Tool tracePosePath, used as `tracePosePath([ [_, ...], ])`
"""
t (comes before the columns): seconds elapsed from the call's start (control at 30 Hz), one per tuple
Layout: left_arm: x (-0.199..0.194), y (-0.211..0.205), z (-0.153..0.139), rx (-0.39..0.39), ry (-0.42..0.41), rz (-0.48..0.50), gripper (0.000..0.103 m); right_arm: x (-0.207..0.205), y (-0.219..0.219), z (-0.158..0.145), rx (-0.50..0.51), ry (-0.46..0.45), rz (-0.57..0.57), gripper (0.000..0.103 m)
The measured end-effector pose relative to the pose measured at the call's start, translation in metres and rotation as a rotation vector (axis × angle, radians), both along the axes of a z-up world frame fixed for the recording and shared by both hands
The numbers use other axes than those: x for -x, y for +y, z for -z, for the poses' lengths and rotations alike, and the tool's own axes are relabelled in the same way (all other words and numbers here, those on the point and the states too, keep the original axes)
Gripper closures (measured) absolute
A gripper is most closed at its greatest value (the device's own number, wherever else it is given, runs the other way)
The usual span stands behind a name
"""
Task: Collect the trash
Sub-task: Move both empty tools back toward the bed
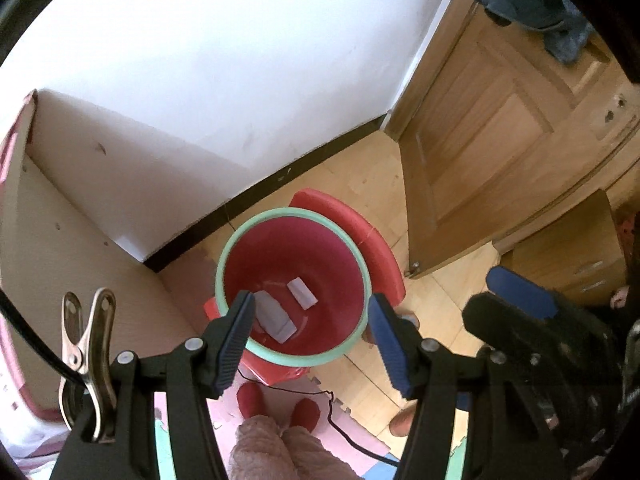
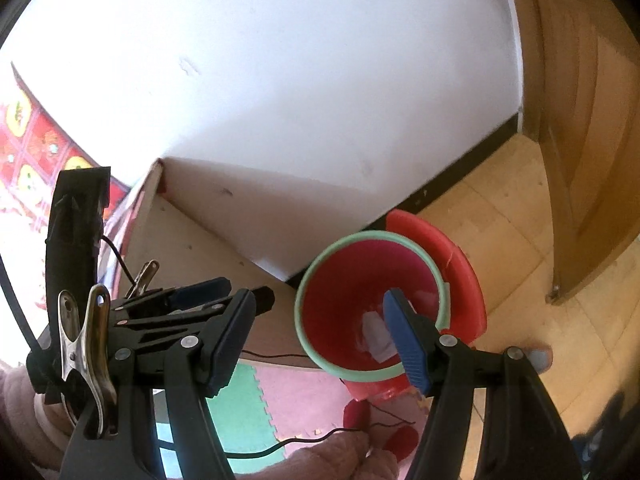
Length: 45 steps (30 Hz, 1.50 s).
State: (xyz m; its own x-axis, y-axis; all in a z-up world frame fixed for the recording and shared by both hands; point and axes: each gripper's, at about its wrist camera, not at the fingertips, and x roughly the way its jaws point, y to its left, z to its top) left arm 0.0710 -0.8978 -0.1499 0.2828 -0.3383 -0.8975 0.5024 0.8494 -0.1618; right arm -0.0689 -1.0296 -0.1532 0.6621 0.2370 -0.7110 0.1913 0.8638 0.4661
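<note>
left gripper point(image 1: 310, 338) spread wide, holding nothing, poised over the red plastic bin with mint-green rim point(image 1: 234, 242) | right gripper point(image 2: 320, 340) likewise wide and unloaded beside it | pale paper scraps point(image 1: 302, 294) lie on the bin's bottom | judged: trash dropped, jaws apart for release

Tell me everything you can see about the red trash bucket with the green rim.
The red bucket is round, looks like plastic, with a pale green rim band. It stands upright and uncovered on a red plastic stool near the wall's black baseboard. Two whitish scraps of paper lie flat on its bottom. Both the left gripper and the right gripper hang open above it, touching nothing.
</note>
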Motion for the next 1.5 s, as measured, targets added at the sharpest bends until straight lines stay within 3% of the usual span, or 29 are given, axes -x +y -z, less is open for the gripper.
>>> tracePosePath([
  [0.43, 0.035, 0.017, -0.054, 0.050, -0.062, 0.101, 0.041, 0.032, 0.023, -0.050, 0.031, -0.096, -0.009, 0.035],
  [0.83, 0.060, 0.072, -0.099, 0.092, -0.103, 0.161, 0.041, 0.074, 0.079, -0.101, 0.099, -0.143, 0.086, 0.035],
  [1.07, 0.075, 0.124, -0.132, 0.114, -0.141, 0.156, 0.041, 0.087, 0.131, -0.132, 0.114, -0.205, 0.085, 0.035],
  [1.5, 0.083, 0.249, -0.160, 0.105, -0.147, 0.028, 0.041, 0.088, 0.239, -0.171, 0.120, -0.264, -0.001, 0.035],
])
